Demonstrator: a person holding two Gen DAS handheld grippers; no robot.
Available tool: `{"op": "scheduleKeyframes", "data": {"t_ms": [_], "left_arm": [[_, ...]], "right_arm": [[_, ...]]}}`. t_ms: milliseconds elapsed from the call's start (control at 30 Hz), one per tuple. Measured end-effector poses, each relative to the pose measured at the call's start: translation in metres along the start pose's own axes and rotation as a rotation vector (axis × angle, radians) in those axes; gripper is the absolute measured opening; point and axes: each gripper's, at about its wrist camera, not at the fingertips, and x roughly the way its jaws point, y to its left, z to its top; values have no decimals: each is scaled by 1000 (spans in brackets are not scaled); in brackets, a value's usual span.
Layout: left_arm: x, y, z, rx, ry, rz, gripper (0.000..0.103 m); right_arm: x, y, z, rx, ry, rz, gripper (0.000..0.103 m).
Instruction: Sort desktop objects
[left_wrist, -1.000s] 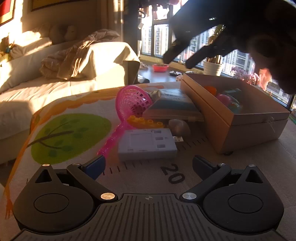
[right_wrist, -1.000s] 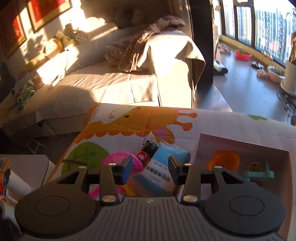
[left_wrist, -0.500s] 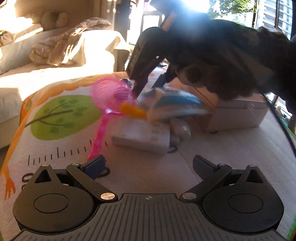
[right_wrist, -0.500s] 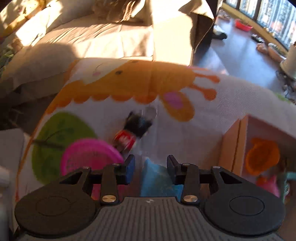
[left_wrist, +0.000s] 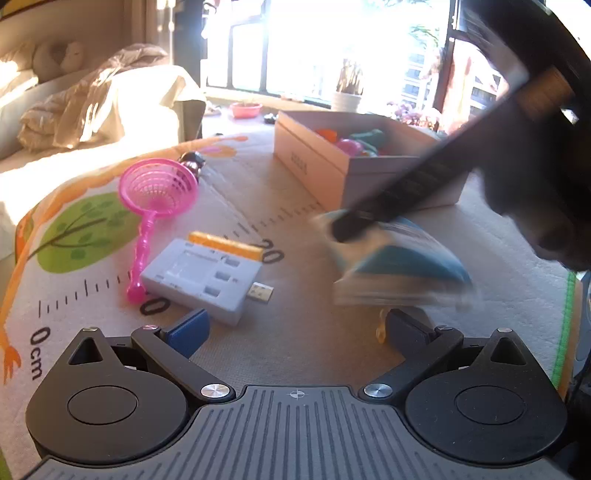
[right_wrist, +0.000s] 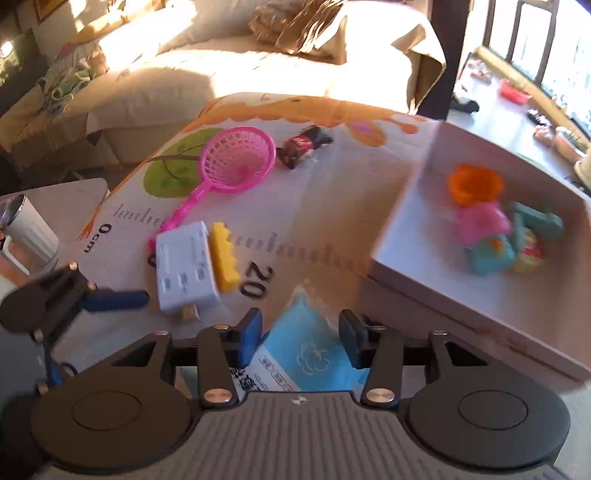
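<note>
My right gripper (right_wrist: 300, 338) is shut on a blue tissue pack (right_wrist: 306, 360) and holds it above the mat; the pack shows blurred in the left wrist view (left_wrist: 402, 264). My left gripper (left_wrist: 295, 328) is open and empty, low over the mat, just in front of a grey USB hub (left_wrist: 201, 277). A yellow brick (left_wrist: 225, 244) lies against the hub. A pink toy net (left_wrist: 157, 190) and a small dark bottle (right_wrist: 304, 144) lie farther back. The open box (right_wrist: 424, 206) on the right holds several toys.
A play mat with a printed ruler (left_wrist: 92, 284) covers the table. A sofa with a blanket (left_wrist: 96, 107) stands behind. A white cup (right_wrist: 26, 230) stands on a side table at left. A small gold ring (left_wrist: 380, 328) lies by my left gripper's right finger.
My right gripper has closed on the tissue pack and lifted it off the pile, toward the near right. The left gripper has shifted nearer the hub and stays open.
</note>
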Motion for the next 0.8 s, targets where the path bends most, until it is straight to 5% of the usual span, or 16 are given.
{"op": "scheduleKeyframes", "data": {"t_ms": [267,467,600,800], "left_arm": [[-1,-23,7,59,11,-48,103],[12,-60,5,173,58,-79,103],[18,-73,1,262,81,-29,103],[19,-64,-1,221,119,-14,103]], "right_arm": [[-32,-45,-63,0,-98,-336,58],[-54,-95,-85,298,-205,-266,73],[-60,-103,-105,352,-256,-200,88],[-53,-98,-130,413,-299,-126,92]]}}
